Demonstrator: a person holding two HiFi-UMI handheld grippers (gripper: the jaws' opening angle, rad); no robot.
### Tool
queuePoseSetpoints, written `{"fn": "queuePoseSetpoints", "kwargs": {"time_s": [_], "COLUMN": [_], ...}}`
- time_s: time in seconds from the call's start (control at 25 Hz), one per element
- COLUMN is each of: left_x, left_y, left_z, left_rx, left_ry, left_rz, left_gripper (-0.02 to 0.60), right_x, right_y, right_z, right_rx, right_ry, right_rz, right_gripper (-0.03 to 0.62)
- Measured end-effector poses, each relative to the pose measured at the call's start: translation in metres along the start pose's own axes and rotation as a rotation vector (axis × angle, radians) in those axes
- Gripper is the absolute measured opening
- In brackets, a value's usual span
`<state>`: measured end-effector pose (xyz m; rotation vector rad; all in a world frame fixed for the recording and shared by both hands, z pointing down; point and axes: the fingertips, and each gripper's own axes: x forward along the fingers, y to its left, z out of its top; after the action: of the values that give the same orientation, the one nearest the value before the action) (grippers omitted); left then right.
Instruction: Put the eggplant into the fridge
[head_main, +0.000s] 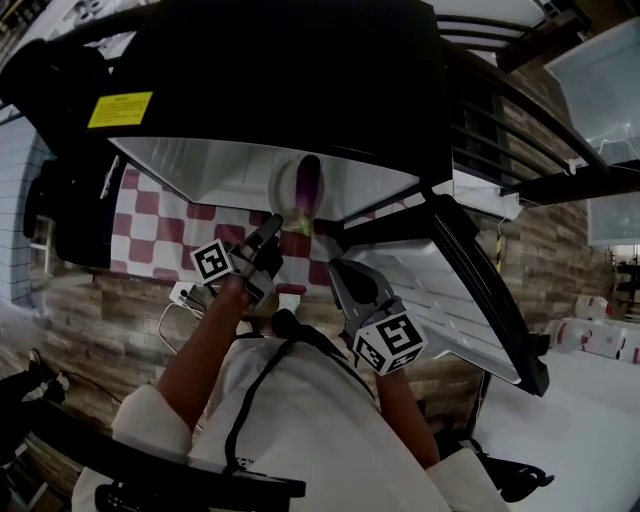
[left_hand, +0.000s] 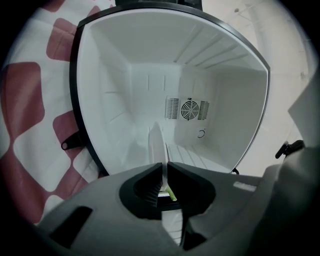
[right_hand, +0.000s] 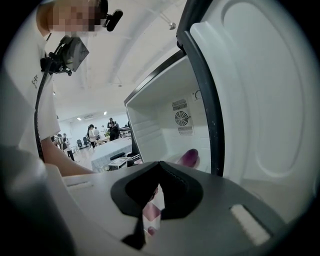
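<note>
The small black fridge (head_main: 250, 80) stands open, its white inside (left_hand: 150, 60) bare down to the fan grille on the back wall. A purple and pale eggplant (head_main: 305, 190) reaches over the fridge's front sill, its purple end (right_hand: 190, 157) just inside the cavity. My left gripper (head_main: 283, 222) is shut on its green stem (left_hand: 170, 192); in the left gripper view the eggplant is only a pale sliver (left_hand: 156, 142) rising from my left gripper (left_hand: 164, 165). My right gripper (head_main: 340, 268) hangs near the open door (head_main: 470, 290); my right gripper (right_hand: 159, 164) is shut and holds nothing.
A red and white checked cloth (head_main: 150, 225) lies under the fridge, also seen as the checked cloth (left_hand: 25, 125) at the left. The door's white inner side (right_hand: 260, 90) stands close on the right. A white table (head_main: 590, 420) is at the right; people (right_hand: 92, 134) stand far off.
</note>
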<state>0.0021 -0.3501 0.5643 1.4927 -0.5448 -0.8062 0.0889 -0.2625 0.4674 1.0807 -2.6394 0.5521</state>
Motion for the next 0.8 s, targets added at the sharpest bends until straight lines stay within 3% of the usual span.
{"fn": "queuePoseSetpoints", "kwargs": {"time_s": [0.8], "left_x": [0.039], "left_y": [0.056], "left_z": [0.015], "left_rx": [-0.007], "left_ry": [0.040], "left_rz": [0.007], "left_gripper": [0.037], "right_x": [0.014], "right_y": [-0.005], "right_z": [-0.016], "right_rx": [0.014], "right_ry": [0.053], "right_rz": [-0.015], "right_gripper": [0.006]}}
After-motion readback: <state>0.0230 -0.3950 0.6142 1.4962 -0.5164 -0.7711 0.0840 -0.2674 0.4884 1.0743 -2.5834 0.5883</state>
